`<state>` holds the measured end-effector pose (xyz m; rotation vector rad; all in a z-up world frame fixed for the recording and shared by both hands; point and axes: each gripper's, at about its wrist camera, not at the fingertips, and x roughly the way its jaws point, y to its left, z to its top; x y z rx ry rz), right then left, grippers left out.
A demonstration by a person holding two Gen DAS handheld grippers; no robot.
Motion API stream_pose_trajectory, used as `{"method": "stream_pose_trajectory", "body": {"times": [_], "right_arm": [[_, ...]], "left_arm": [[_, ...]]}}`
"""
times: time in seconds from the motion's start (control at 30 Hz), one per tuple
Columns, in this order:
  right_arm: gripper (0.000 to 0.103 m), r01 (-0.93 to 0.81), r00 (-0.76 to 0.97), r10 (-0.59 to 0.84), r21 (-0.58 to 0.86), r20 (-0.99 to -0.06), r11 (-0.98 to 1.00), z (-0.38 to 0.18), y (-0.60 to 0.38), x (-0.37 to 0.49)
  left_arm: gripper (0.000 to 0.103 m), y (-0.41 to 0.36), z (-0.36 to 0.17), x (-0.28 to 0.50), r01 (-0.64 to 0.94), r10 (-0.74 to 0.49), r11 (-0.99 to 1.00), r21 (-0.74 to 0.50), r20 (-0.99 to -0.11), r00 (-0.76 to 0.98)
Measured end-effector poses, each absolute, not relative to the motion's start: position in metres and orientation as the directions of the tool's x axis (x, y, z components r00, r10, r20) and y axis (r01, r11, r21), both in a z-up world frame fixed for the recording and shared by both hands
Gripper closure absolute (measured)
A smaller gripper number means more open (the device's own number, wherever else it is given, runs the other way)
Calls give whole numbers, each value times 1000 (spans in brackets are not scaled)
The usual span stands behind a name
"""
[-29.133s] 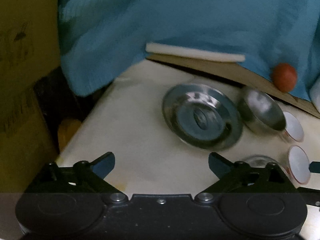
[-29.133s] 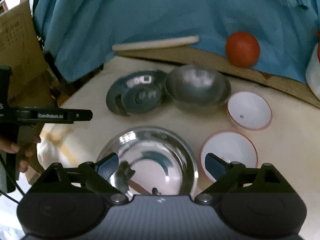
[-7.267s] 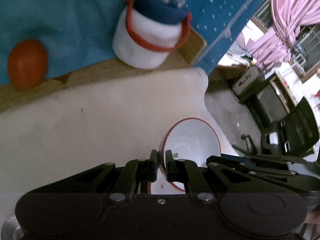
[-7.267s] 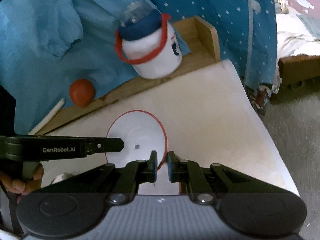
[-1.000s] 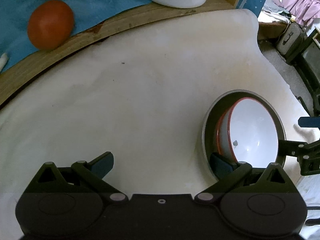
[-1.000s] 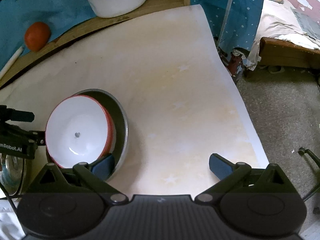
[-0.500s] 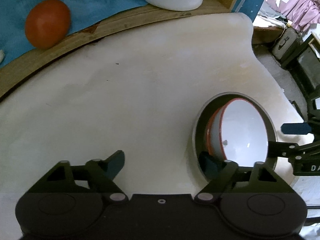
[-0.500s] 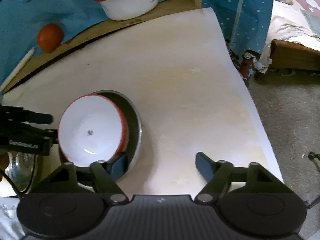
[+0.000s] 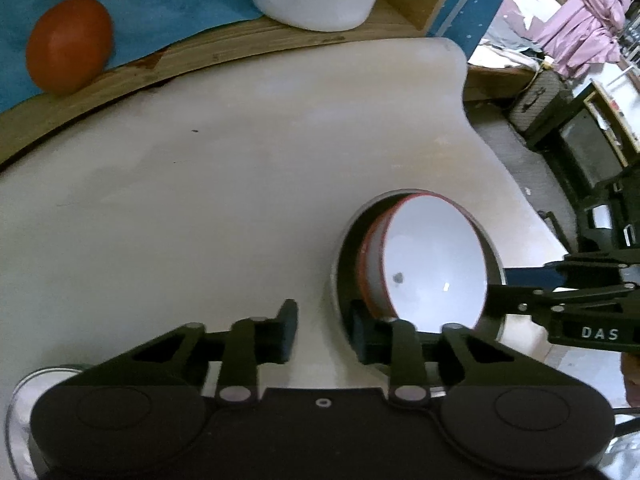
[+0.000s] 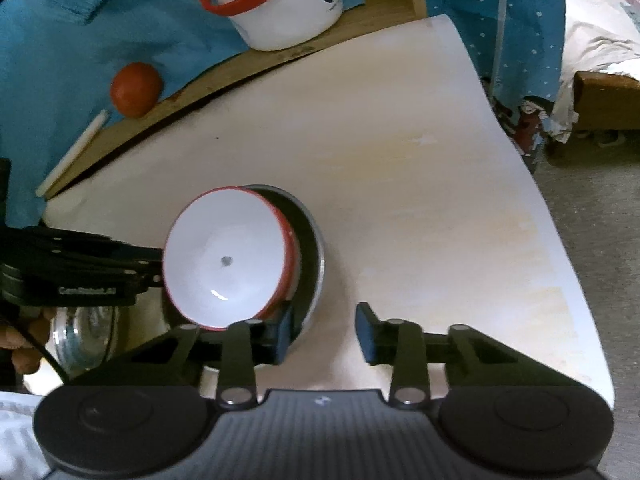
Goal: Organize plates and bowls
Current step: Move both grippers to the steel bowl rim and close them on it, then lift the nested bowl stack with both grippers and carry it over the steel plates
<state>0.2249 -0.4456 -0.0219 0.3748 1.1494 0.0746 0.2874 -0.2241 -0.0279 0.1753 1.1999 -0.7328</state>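
Jaws part-open on both grippers, each straddling the steel plate (image 10: 316,264) rim, holding nothing — close evenly so the white bowls (image 10: 228,260) stay level

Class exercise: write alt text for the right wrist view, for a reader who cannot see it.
A white bowl with a red rim sits nested in a steel bowl on a pale table, just ahead of the open right gripper, whose fingers straddle the steel rim. The left gripper reaches in from the left; a white tub and a tomato stand behind.
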Motion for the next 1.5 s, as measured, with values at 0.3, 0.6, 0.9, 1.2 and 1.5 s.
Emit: {"method": "stream_pose_trajectory", "body": {"times": [0.3,0.6,0.9,1.2,1.5], "right_arm": [[84,120,425,294,375,-856,919,-22,-446,223],[85,118,427,293,374,-855,920,-22,-447,222],[85,118,426,294,375,-856,920,-21,-445,222],[85,106,432,297,375,-852,921,-19,-443,222],[85,74,434,313,379,-845,922,-13,-438,226]], "left_arm": [[91,-229,-28,285,604,-444,750,-269,-882,158],[91,-229,-28,283,608,-443,749,-264,-882,163],[92,-229,-28,283,603,-445,752,-268,-881,163],[92,-225,-25,285,590,-451,760,-273,-875,177],[92,-209,-19,283,564,-460,778,-277,-862,211]]}}
